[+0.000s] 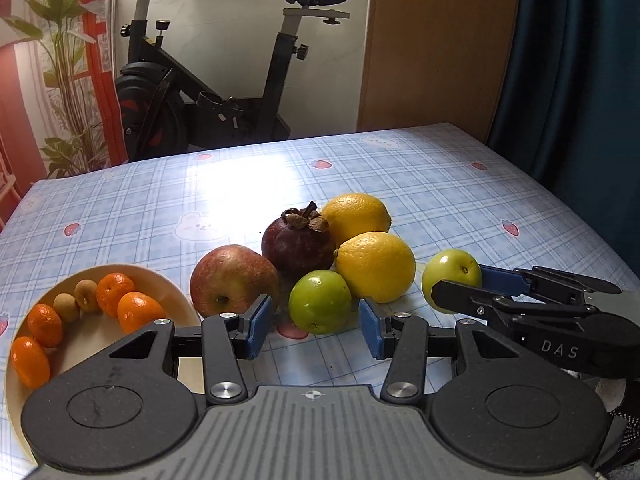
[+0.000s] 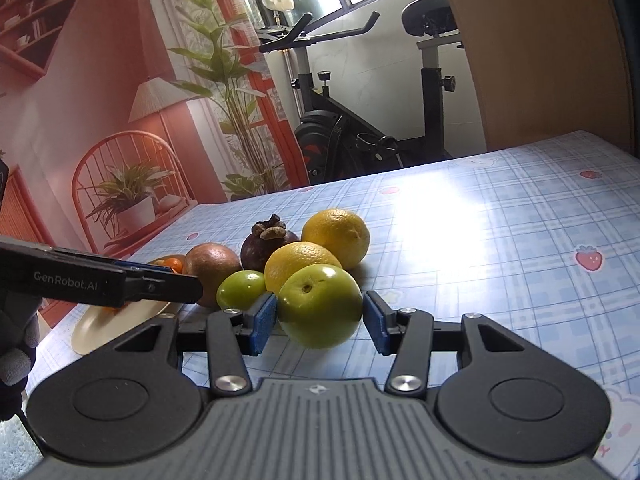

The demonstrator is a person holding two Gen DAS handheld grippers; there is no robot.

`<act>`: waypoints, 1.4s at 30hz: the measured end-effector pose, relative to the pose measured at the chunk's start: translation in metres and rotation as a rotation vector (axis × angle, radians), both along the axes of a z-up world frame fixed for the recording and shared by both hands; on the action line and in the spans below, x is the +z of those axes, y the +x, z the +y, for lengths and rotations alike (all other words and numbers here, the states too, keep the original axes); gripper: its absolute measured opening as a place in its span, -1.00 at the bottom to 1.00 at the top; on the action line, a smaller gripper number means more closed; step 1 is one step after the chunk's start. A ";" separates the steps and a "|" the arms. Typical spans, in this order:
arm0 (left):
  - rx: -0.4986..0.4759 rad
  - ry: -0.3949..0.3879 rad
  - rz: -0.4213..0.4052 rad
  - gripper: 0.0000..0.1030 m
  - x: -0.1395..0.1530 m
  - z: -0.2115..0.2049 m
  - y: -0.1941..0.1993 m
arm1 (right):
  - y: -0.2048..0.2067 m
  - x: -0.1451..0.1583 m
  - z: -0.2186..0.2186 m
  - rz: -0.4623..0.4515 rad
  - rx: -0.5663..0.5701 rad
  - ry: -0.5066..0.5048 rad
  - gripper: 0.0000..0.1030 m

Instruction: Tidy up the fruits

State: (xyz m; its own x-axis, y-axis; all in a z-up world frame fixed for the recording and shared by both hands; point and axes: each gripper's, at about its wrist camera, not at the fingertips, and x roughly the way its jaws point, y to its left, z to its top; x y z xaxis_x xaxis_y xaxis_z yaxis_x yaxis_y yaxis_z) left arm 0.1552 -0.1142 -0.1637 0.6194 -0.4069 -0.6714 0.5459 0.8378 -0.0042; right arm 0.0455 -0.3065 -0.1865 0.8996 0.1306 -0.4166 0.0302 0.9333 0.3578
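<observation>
Right claw (image 2: 320,322) straddling a green fruit (image 2: 318,306), one blue pad against its left side, the other pad just off its right side with a thin gap showing; a loose bracket rather than a firm grip, fruit resting on the checked counter (image 2: 500,240). From the left wrist view, same green fruit (image 1: 452,274) apart from the main cluster, off to the right, right claw (image 1: 460,284) reaching in around it from the side.

Left claw (image 1: 316,326) parted, nothing between the pads, hovering just in front of a second green fruit (image 1: 320,300). Behind that one, packed together and touching: red apple (image 1: 232,276) on the left, dark mangosteen (image 1: 298,246) in the middle, two lemons, nearer (image 1: 376,266) and farther (image 1: 356,216), on the right.

Cream plate (image 1: 176,300) at the left, beside the apple, holding small oranges (image 1: 138,310) and two little brown fruits (image 1: 86,296) in a curved row.
</observation>
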 end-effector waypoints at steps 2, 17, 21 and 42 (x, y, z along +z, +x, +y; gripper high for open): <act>-0.014 -0.001 0.005 -0.07 -0.003 -0.006 0.004 | 0.000 -0.001 -0.010 0.008 -0.018 0.048 -0.02; 0.026 0.024 0.051 -0.22 -0.015 -0.022 0.037 | 0.004 -0.003 -0.019 0.042 -0.015 0.104 -0.02; 0.014 0.040 0.044 -0.23 -0.015 -0.019 0.029 | 0.006 -0.004 -0.019 0.051 -0.017 0.105 -0.02; 0.085 -0.042 0.152 0.03 -0.018 -0.006 0.028 | 0.009 -0.003 -0.017 0.052 -0.007 0.101 -0.02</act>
